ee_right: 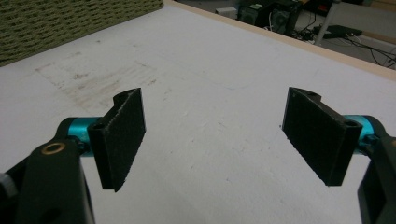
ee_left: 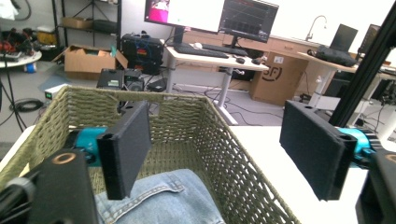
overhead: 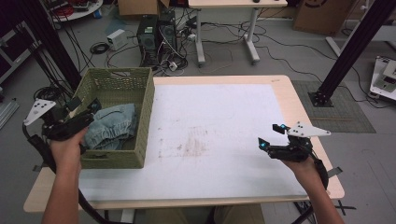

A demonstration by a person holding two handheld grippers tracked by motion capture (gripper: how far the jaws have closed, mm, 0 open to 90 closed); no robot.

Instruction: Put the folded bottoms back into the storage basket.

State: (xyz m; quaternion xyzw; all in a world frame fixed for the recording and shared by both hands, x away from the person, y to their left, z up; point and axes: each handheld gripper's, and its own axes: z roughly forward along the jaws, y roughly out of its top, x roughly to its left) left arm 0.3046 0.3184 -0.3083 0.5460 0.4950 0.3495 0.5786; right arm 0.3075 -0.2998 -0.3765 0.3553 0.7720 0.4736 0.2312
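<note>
The left gripper (overhead: 88, 109) hangs over the near part of a woven basket (overhead: 145, 109), its jaws spread wide with nothing pressed between the pads. Directly beneath it lies a pair of jeans (overhead: 112, 130), crumpled into a loose heap on the basket's floor. The denim is pale, washed-out blue; in the left gripper view a stitched seam and a folded hem of the jeans (ee_left: 163, 198) show just under the left pad, the cloth rumpled rather than folded flat. The basket (ee_left: 187, 121) is olive green, rectangular and open-topped, its walls of coarse braided weave rising well above the garment. It stands at the left edge of the desk (overhead: 280, 93), reaching from near the far left corner most of the way towards the near edge.

Well apart, near the right edge towards the near right corner, the right gripper (overhead: 271, 137) hovers low over the white desk top, its jaws likewise wide apart and holding nothing. In the right gripper view, the desk (ee_right: 210, 93) surface between the pads is bare apart from faint scuff marks.
</note>
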